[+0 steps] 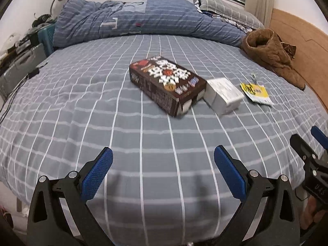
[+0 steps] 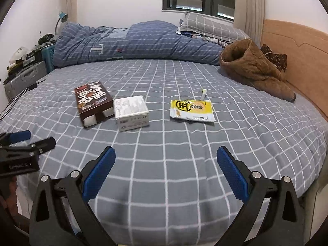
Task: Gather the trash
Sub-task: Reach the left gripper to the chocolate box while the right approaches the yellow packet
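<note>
Left wrist view.
- Left gripper [image 1: 163,174]: held low over the near edge of the bed [image 1: 143,143], pointing level across it; blue pads [image 1: 96,176] spread wide, nothing between them.
- Brown box [image 1: 167,84]: ahead of the left gripper, lying flat and turned at a slant, well beyond the fingertips.
- White box [image 1: 223,94]: ahead and to the right, touching the brown box's right end.
- Yellow packet [image 1: 256,92]: further right, lying flat, apart from the white box.
- Right gripper [image 1: 311,149]: at the right edge of the view, beside the left gripper, only partly seen; a bit of the person's hand [image 1: 311,213] shows below it.
- Brown jacket [image 1: 272,55]: far right, against the headboard.
- Blue quilt [image 1: 143,18]: heaped across the far side.

Right wrist view.
- Right gripper [image 2: 166,174]: same low, level pose over the near edge of the bed [image 2: 184,174]; pads [image 2: 98,176] wide apart, empty.
- Yellow packet [image 2: 191,110]: ahead, slightly right of centre, nearest to this gripper's line.
- Torn strip [image 2: 203,94]: just behind the packet.
- White box [image 2: 132,112]: ahead and left.
- Brown box [image 2: 94,102]: left again, touching the white box.
- Left gripper [image 2: 30,139]: at the left edge, alongside, fingers apart.
- Brown jacket [image 2: 254,69]: far right.
- Blue quilt [image 2: 133,43]: far side.
</note>
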`<state>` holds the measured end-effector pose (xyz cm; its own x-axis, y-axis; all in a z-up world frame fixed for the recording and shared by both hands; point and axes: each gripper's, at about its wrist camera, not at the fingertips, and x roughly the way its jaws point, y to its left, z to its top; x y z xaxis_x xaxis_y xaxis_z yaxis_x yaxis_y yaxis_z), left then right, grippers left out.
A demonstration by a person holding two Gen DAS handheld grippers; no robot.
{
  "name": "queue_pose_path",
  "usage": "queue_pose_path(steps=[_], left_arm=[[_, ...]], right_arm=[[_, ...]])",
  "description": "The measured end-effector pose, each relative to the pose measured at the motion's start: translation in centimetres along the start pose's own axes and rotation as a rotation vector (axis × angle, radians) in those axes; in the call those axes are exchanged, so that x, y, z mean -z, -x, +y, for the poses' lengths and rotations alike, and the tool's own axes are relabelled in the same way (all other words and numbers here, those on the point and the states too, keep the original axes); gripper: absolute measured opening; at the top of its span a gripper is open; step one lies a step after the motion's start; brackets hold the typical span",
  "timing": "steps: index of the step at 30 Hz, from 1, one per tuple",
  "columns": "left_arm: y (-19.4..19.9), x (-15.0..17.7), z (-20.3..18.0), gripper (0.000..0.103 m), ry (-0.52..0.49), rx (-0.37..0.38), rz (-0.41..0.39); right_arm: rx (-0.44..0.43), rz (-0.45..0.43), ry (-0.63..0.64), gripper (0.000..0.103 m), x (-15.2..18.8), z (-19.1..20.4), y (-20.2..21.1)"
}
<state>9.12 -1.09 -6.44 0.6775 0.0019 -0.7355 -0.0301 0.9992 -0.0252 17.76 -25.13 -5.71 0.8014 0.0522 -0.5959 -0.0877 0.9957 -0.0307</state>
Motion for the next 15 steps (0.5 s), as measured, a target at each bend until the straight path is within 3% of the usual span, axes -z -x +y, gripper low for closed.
queue_pose_path(steps=[8,15], left_arm=[[-2.9,-4.5,-0.2,0.097,0.038,-0.046,-0.039],[-6.0,-7.8,-1.1,0.097,0.043,-0.080,-0.029]], right_arm=[[0.022,0.006,0.003,0.095,-2.1,-1.3,-3.5],[0.053,0.021,-0.014,0.095,-3.9,-2.8,-6.9]])
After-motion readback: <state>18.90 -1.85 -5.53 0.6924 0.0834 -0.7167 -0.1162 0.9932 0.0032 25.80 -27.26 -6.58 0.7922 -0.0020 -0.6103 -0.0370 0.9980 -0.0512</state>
